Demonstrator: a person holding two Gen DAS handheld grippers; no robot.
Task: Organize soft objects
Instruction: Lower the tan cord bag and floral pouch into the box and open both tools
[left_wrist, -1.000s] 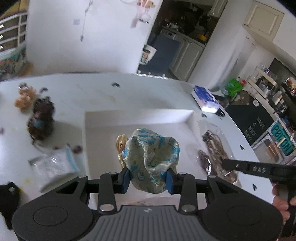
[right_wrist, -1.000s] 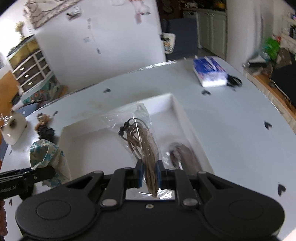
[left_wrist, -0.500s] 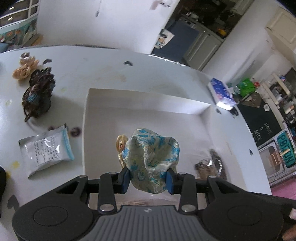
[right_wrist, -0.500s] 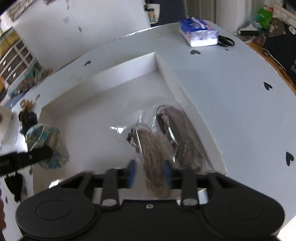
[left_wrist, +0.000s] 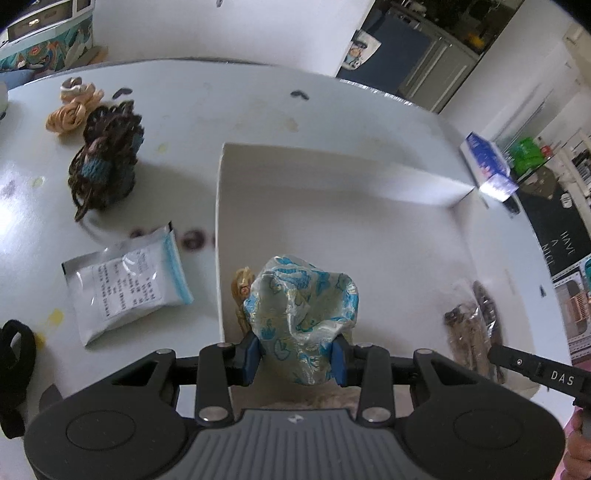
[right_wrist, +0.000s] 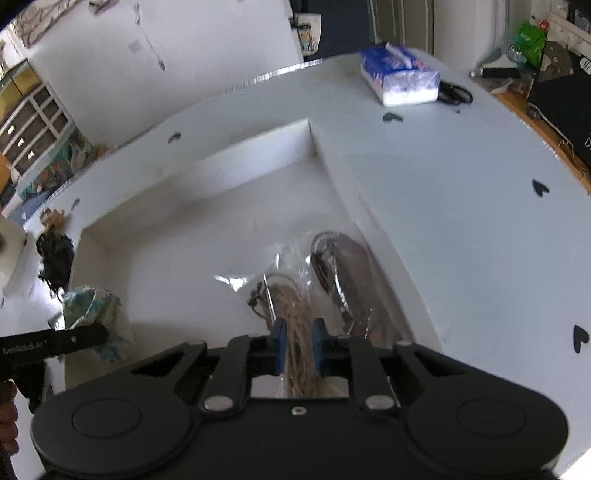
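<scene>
My left gripper (left_wrist: 295, 356) is shut on a blue-and-cream patterned fabric pouch (left_wrist: 303, 317), held above the near left corner of a white open box (left_wrist: 332, 166). The pouch also shows in the right wrist view (right_wrist: 98, 317). My right gripper (right_wrist: 298, 341) has its blue pads on either side of a clear bag of tan cord (right_wrist: 291, 325) lying on the box floor; the pads stand a little apart around it. A second clear bag with dark cord (right_wrist: 343, 273) lies beside it against the box's right wall. Both bags show in the left wrist view (left_wrist: 472, 325).
On the white table left of the box lie a dark brown yarn piece (left_wrist: 107, 155), tan fabric rosettes (left_wrist: 72, 109), a white sachet (left_wrist: 125, 284) and a black strap (left_wrist: 14, 365). A blue tissue box (right_wrist: 399, 77) and scissors (right_wrist: 456, 92) sit at the far right.
The right gripper lowered the tan cord bag into the box beside the dark one, opened, then narrowed its jaws around it. The left gripper moved forward over the box with the pouch.
</scene>
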